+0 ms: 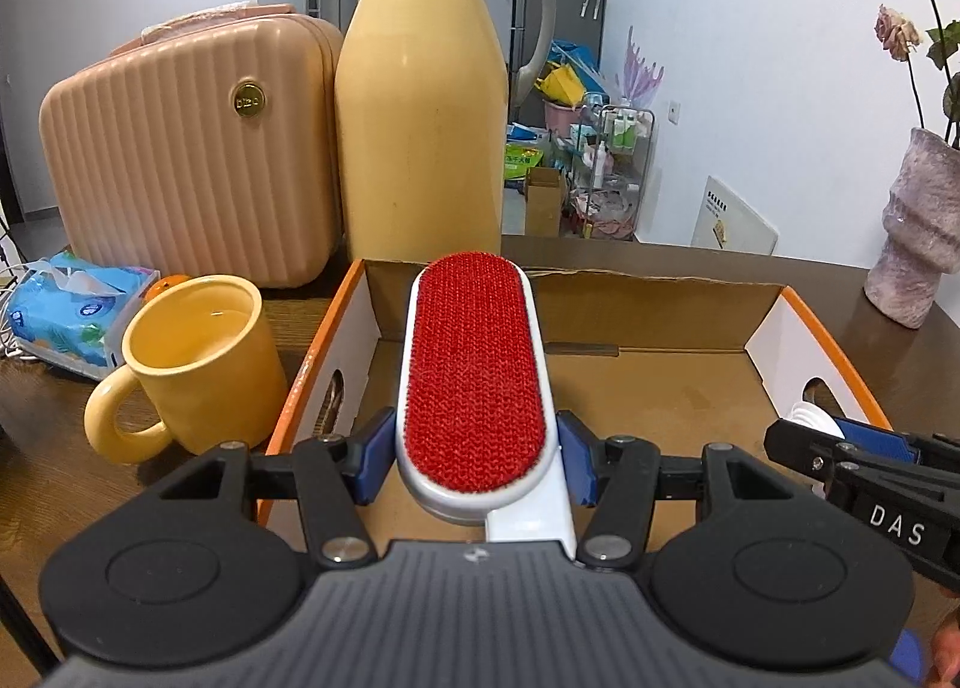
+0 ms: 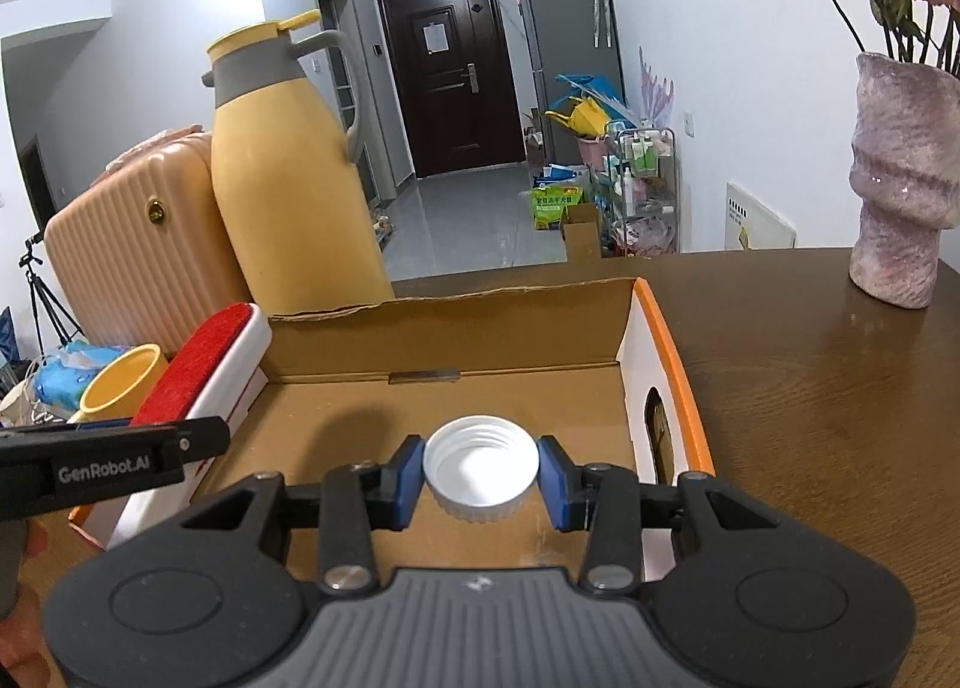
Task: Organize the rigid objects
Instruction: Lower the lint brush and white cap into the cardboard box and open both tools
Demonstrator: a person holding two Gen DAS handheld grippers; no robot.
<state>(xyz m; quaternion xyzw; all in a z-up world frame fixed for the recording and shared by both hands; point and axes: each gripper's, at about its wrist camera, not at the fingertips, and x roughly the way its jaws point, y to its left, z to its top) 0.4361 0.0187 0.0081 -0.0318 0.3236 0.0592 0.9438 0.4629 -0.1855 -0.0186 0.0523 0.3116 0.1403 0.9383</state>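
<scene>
Left wrist view
Left gripper (image 1: pixel 474 457): clamped on the lint brush (image 1: pixel 474 370), blue pads pressing its white sides near the handle end.
Lint brush: held above the open cardboard box (image 1: pixel 804 322), red pile facing up, tip pointing toward the yellow jug (image 1: pixel 420 105).
Handling, judged: stiff plastic body and probably light; the smooth white sides look slippery, so the narrow waist by the handle seems the safest hold. The fuzzy red face would give under the pads.
Neighbours: a yellow mug (image 1: pixel 198 364) stands just beside the box on the tabletop (image 1: pixel 888 352); a pink case (image 1: pixel 186 147) stands behind it.

Right wrist view
Right gripper (image 2: pixel 481 475): closed narrow on the bottle cap (image 2: pixel 481 466), one pad on each side of its ribbed rim.
Bottle cap: white, open side up, held over the box floor, toward the near right part.
Handling, judged: very light and rigid; the ridges give the pads bite, but a hard squeeze could pop it out sideways.
Box: brown inside with an orange rim; its floor looks bare under the cap.
Vase (image 2: pixel 900 190): well apart on the right.
</scene>
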